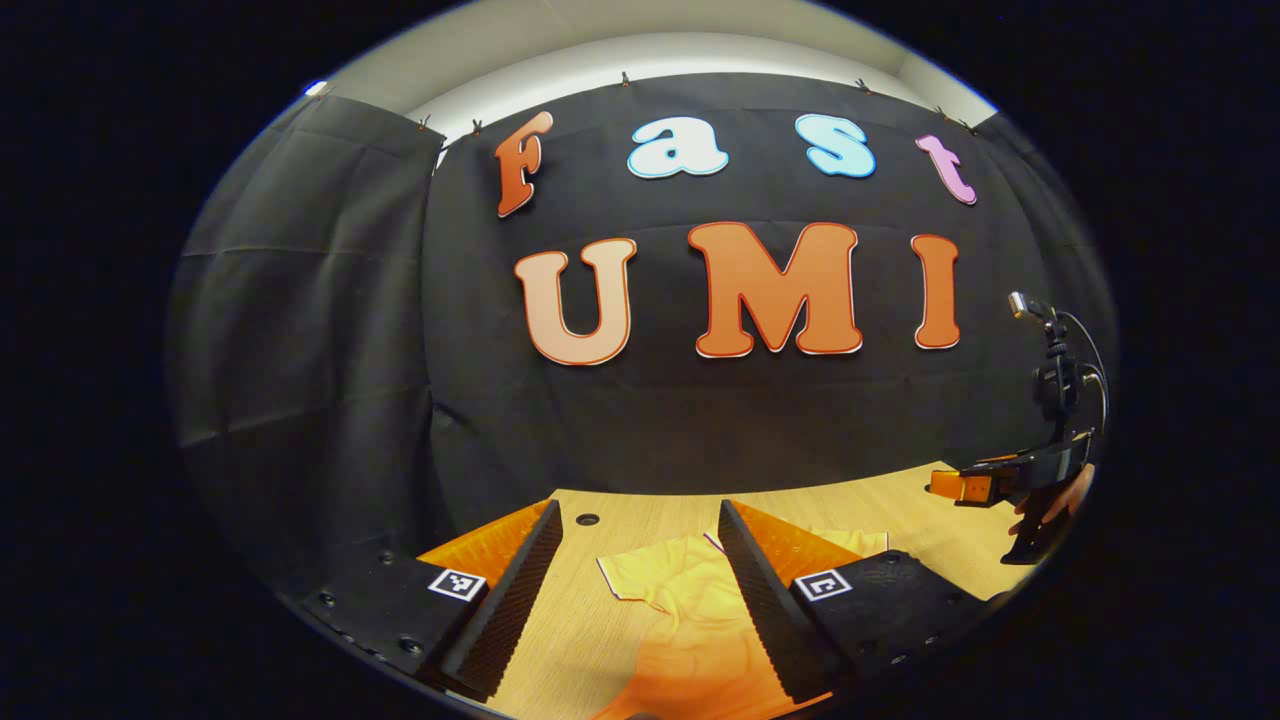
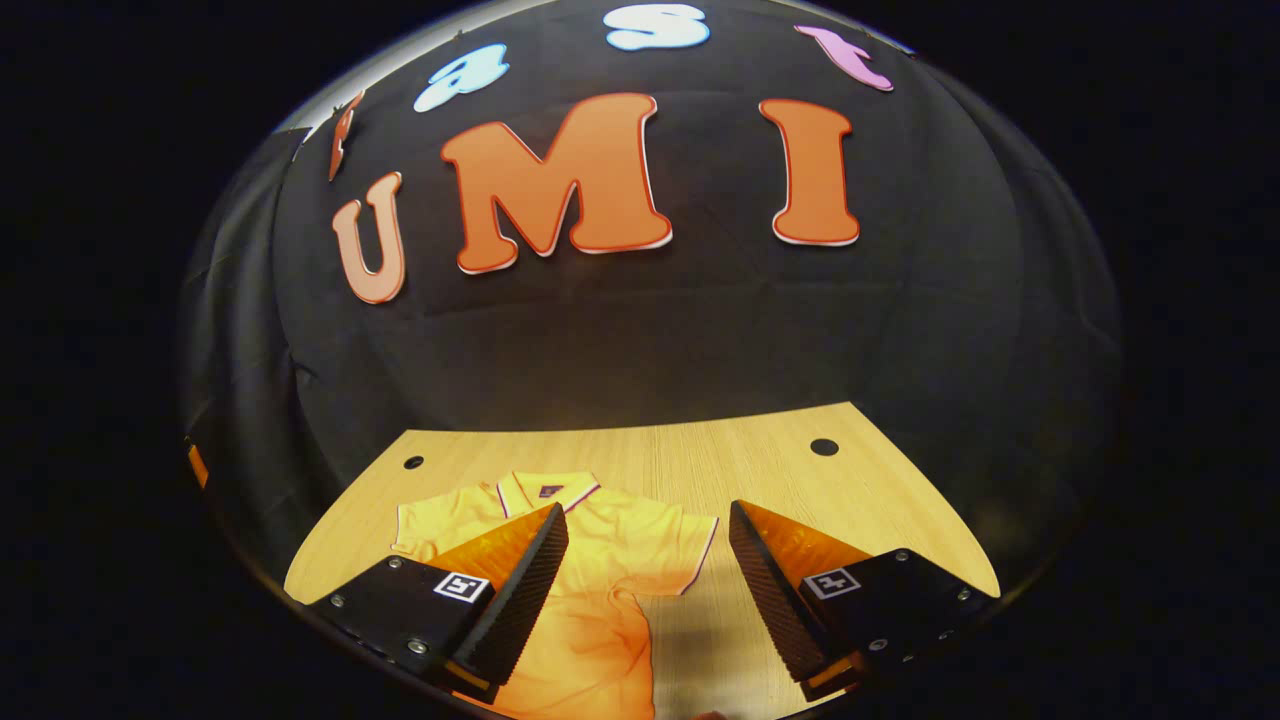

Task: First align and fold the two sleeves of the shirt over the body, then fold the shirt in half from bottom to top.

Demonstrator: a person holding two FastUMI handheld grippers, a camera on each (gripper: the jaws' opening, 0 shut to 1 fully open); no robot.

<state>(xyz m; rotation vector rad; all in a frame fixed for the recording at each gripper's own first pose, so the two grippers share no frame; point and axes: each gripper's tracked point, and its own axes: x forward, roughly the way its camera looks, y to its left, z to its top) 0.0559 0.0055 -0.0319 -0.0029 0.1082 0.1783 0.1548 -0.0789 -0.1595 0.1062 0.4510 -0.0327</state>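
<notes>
A yellow polo shirt (image 2: 610, 560) lies flat on the wooden table (image 2: 760, 470), collar (image 2: 548, 488) toward the wall, both short sleeves spread out. In the right gripper view my right gripper (image 2: 648, 545) hovers open above the shirt's right sleeve (image 2: 680, 555), nothing between its fingers. In the left gripper view my left gripper (image 1: 640, 550) is open over the shirt's left sleeve (image 1: 660, 575). The shirt's body (image 1: 700, 660) runs toward me between the fingers. The other gripper (image 1: 1010, 485) with a hand on it shows at the far right of the left gripper view.
Black cloth walls close the booth behind and to the sides. The table has small round holes near its back corners (image 2: 824, 446) (image 2: 413, 462) (image 1: 588, 520). Bare wood lies to the right of the shirt (image 2: 850, 500).
</notes>
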